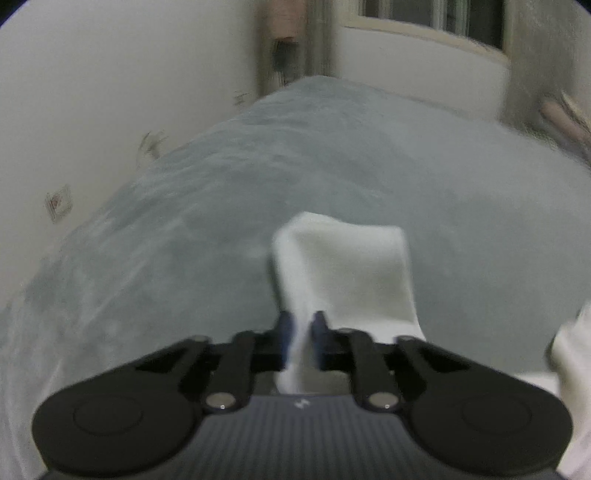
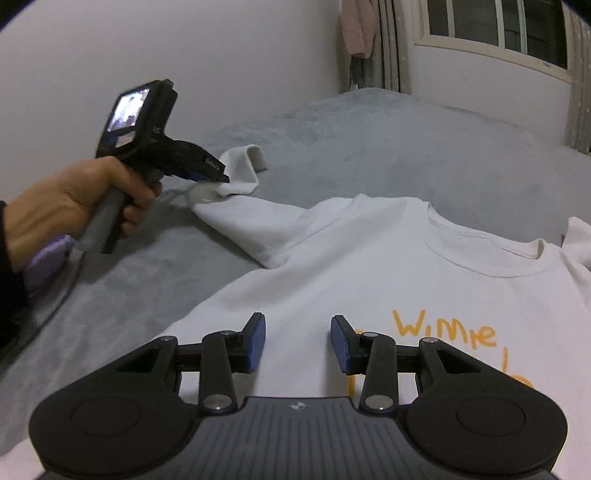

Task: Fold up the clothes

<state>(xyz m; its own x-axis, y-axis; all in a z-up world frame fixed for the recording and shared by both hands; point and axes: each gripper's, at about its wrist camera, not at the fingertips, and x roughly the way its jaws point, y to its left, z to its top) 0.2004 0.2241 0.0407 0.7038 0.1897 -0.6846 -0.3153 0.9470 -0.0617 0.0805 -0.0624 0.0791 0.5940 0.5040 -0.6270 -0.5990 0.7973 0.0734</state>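
White sweatshirt (image 2: 369, 266) lay chest-up on the grey blanket (image 2: 406, 155), orange lettering showing. Looked soft, light and floppy, so probably sagged wherever unsupported; best taken at cuff, hem or shoulder seam, not mid-panel. Sleeve (image 2: 243, 210) lifted off the blanket, cuff end drooping over. Left gripper (image 1: 300, 325) pinched narrow on that sleeve near the cuff. Right gripper (image 2: 297, 341) hung spread wide over the chest, holding nothing. Pink garment (image 2: 356, 26) hung by the window (image 2: 495, 26).
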